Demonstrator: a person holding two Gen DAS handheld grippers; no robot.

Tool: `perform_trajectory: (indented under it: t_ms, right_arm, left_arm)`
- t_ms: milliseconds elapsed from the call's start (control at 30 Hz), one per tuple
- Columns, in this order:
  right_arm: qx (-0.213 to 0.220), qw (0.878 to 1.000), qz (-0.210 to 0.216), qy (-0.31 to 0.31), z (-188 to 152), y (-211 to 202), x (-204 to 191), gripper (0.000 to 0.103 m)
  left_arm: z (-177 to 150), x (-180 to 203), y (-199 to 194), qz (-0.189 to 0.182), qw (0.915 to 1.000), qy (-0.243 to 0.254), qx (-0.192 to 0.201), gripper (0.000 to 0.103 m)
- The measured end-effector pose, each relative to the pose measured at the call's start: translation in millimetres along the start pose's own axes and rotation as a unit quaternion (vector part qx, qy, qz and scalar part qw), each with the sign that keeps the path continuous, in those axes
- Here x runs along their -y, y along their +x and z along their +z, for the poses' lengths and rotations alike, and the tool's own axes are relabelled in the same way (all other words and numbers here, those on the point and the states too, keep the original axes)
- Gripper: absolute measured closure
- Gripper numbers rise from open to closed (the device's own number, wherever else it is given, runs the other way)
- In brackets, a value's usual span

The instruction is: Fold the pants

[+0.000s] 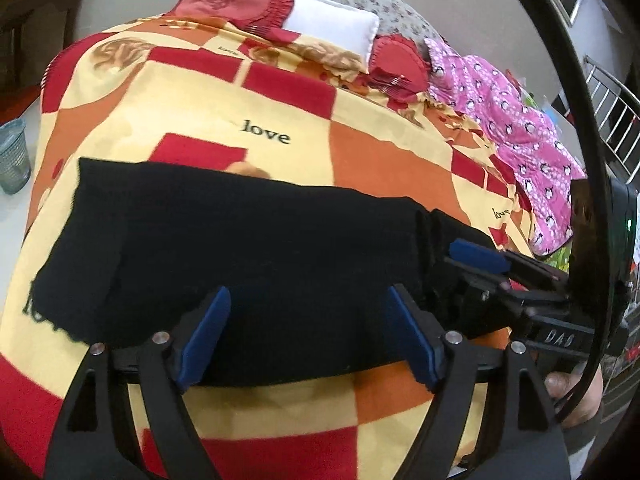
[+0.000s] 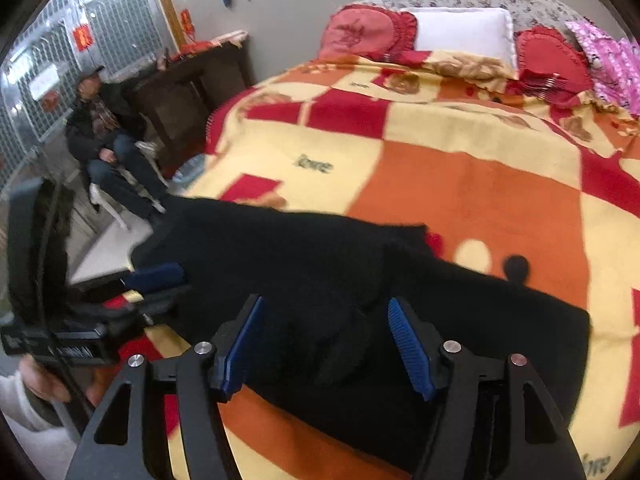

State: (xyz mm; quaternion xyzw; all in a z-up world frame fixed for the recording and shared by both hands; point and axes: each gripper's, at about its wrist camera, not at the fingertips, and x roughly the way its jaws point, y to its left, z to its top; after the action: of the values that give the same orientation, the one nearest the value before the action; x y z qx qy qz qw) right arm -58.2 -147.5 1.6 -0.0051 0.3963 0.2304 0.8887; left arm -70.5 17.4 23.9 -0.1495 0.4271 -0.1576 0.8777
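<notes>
- Left wrist view: the left gripper (image 1: 308,336) hangs over the near edge of the black pants (image 1: 240,248), its blue pads spread wide with nothing pinched between them; dark cloth lies below the gap.
- The pants lie folded in a long band across the checked red, orange and cream blanket (image 1: 360,160) on the bed, at its near side.
- Right of them, the right gripper (image 1: 480,260) reaches in over the pants' end; from this side its jaw gap cannot be read.
- Right wrist view: the right gripper (image 2: 324,344) also stands with jaws wide apart above the pants (image 2: 320,272), gripping nothing.
- The left gripper (image 2: 156,280) shows at the left, its blue pad at the pants' far end.
- Containers: a pale blue-green mesh basket (image 1: 14,156) stands on the floor beside the bed; its contents cannot be made out.
- At the bed's head lie two red frilled cushions (image 1: 232,4), a white pillow (image 1: 336,26) between them, and a pink patterned quilt (image 1: 516,120) along the right edge.
- A seated person (image 2: 108,140) is on a white chair beside the bed.
</notes>
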Motion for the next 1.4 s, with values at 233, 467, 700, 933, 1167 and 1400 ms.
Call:
perform_trajectory:
  t_ms: [233, 467, 700, 933, 1167, 1400]
  right_arm:
    - [-0.009, 0.998, 0.051, -0.034, 28, 29, -31, 0.025]
    - [-0.034, 0.992, 0.089, -0.077, 56, 71, -66, 0.018]
    - [-0.062, 0.985, 0.114, -0.113, 76, 116, -98, 0.018]
    - [-0.085, 0.979, 0.132, -0.128, 90, 153, -116, 0.018]
    - [-0.088, 0.975, 0.164, -0.120, 89, 174, -119, 0.027]
    - [-0.072, 0.972, 0.201, -0.092, 90, 157, -110, 0.076]
  left_arm:
    - [-6, -17, -18, 0.012, 0.9998, -0.016, 0.009, 0.023]
    - [-15, -43, -36, -0.010, 0.9983, -0.056, 0.013, 0.020]
    - [-22, -72, -33, 0.009, 0.9940, -0.109, 0.004, 0.016]
    - [-19, -79, -28, 0.018, 0.9927, -0.118, 0.015, 0.013]
    - [-13, -76, -20, 0.019, 0.9932, -0.109, 0.036, 0.002]
    - [-3, -77, -27, -0.007, 0.9921, -0.109, 0.062, 0.070]
